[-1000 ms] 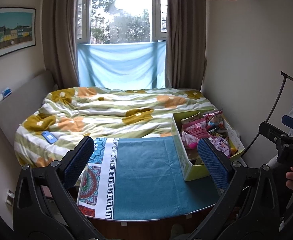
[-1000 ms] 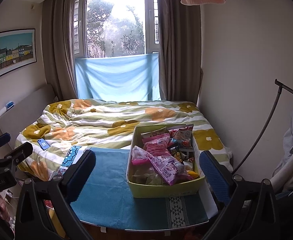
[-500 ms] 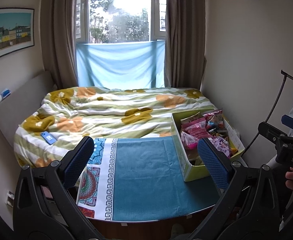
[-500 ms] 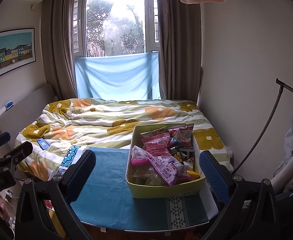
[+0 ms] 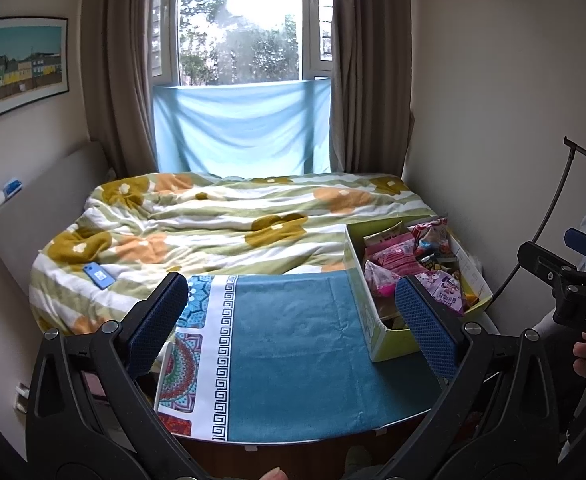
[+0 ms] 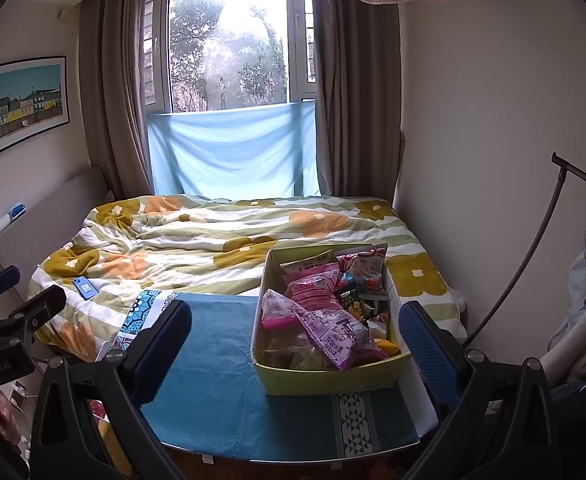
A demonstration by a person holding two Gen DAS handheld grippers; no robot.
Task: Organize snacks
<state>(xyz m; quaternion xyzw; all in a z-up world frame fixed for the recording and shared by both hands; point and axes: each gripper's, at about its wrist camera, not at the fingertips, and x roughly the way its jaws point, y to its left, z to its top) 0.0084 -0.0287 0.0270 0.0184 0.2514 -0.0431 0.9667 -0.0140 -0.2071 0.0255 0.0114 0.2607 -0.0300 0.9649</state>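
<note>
Behind our bench, covered by a teal cloth, a bed fills the middle of the frame under the window. We hold the left hand-held gripper and the right hand-held gripper released, jaws wide, grasping nothing. Every snack we see lies piled loosely in the yellow-green box at the lower right of the bench. That fits either snacks gathered in, or a jumble waiting to be sorted; we cannot tell which.
</note>
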